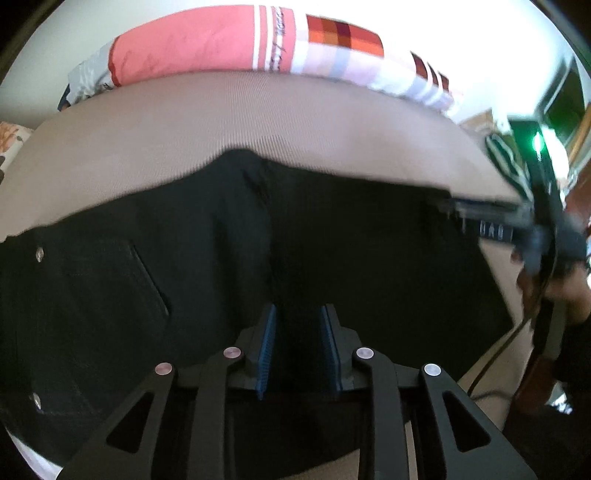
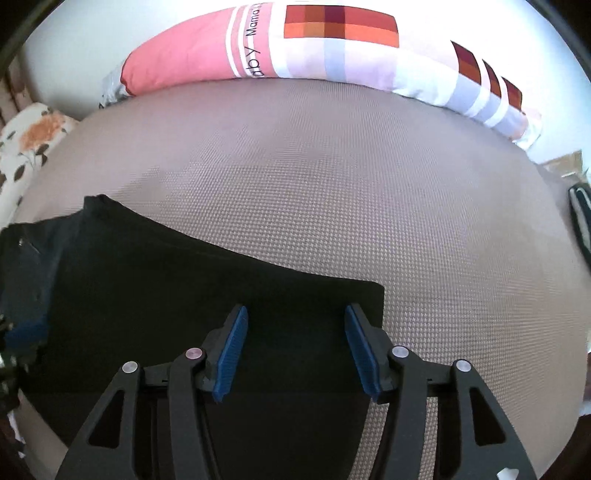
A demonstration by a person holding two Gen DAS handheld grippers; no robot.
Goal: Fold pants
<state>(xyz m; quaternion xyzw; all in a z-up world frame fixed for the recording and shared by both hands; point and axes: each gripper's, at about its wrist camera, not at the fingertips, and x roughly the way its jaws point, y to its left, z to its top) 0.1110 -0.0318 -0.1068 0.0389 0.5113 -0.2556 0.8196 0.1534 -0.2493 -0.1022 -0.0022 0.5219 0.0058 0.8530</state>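
The left tool (image 1: 297, 350) hung low over the black pants (image 1: 221, 277), its blue pads (image 1: 267, 350) a narrow gap apart with dark cloth showing between them; I could not tell whether they pinched any of it. The right tool (image 2: 295, 350) stood with its pads (image 2: 231, 354) spread wide over the leg end of the pants (image 2: 184, 295), holding nothing. The pants lay flat on the bed (image 2: 332, 184), which wore a taupe, finely textured cover. From the left side I saw the waist part, with a slanted pocket (image 1: 140, 273) and two metal rivets, and the centre seam running away from the tool. From the right side, the hem corner (image 2: 376, 291) sat just past the right pad. Beyond the pants the cover lay bare up to a long pink and checked pillow (image 2: 295, 48) against the white wall (image 2: 110, 33). A floral cushion (image 2: 33, 140) sat at the far left.
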